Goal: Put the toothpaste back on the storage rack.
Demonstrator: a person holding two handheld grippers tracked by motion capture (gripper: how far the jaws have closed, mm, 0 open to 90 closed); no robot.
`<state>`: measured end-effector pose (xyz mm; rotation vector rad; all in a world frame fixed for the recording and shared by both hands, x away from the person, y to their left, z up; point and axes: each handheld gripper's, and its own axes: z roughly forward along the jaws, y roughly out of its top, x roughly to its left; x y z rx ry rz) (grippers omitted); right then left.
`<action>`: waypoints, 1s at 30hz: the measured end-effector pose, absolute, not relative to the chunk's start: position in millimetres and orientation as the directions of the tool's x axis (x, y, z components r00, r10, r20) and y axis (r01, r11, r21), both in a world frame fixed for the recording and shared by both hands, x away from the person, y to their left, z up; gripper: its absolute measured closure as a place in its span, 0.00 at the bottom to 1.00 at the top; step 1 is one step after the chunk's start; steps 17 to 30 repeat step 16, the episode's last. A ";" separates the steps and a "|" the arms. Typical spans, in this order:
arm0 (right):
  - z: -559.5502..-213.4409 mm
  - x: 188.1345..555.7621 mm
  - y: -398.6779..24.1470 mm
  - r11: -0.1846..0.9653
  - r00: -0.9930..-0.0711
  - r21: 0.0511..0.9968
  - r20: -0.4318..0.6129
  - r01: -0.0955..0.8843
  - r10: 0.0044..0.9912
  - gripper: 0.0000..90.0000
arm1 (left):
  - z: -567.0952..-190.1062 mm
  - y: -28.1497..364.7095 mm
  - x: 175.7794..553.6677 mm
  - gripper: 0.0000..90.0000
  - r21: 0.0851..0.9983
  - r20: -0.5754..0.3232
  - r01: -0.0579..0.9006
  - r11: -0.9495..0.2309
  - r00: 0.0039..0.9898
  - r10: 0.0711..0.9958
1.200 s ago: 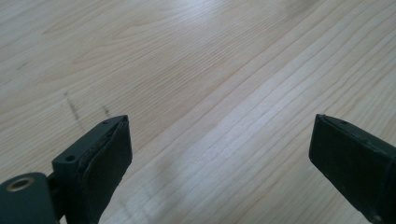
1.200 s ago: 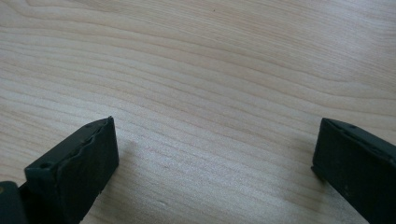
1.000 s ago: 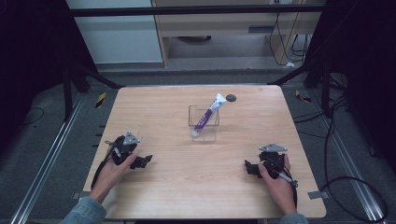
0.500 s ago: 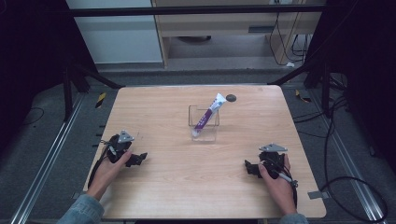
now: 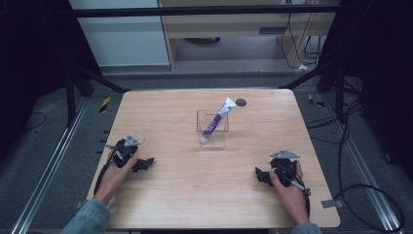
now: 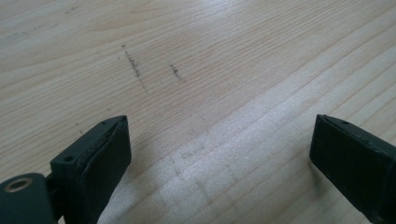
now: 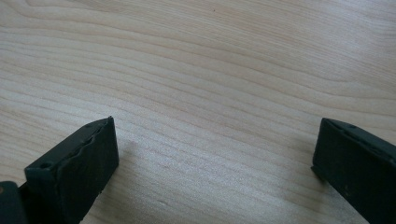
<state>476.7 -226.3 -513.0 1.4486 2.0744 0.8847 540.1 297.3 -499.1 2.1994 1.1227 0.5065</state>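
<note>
Both the left tongs (image 5: 146,162) and right tongs (image 5: 259,175) are being held spread, empty, on the pale wooden bench (image 5: 185,195), well apart from the purple-and-white tube (image 5: 214,121).

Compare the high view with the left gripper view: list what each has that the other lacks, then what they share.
High view alone: the clear container at mid-table with the purple and white tube leaning in it, a small dark disc beyond it, the right gripper and both of the person's hands.

Left gripper view alone: close detail, namely dark scuff marks on the wood and the left gripper with its jaws wide apart, nothing between them.

Shared: the wooden table and the left gripper, resting at the table's near left.
</note>
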 end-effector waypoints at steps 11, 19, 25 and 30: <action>-512.8 476.3 -226.0 0.236 -0.339 0.724 -0.003 0.648 0.941 0.01 | -507.5 299.1 545.5 0.00 0.711 0.022 0.567 -0.416 0.573 0.819; -513.0 476.0 -226.2 0.242 -0.343 0.724 -0.007 0.646 0.939 0.00 | -507.4 299.5 545.6 0.00 0.710 0.023 0.570 -0.414 0.568 0.823; -513.0 476.0 -226.2 0.242 -0.343 0.724 -0.007 0.646 0.939 0.00 | -507.4 299.5 545.6 0.00 0.710 0.023 0.570 -0.414 0.568 0.823; -513.0 476.0 -226.2 0.242 -0.343 0.724 -0.007 0.646 0.939 0.00 | -507.4 299.5 545.6 0.00 0.710 0.023 0.570 -0.414 0.568 0.823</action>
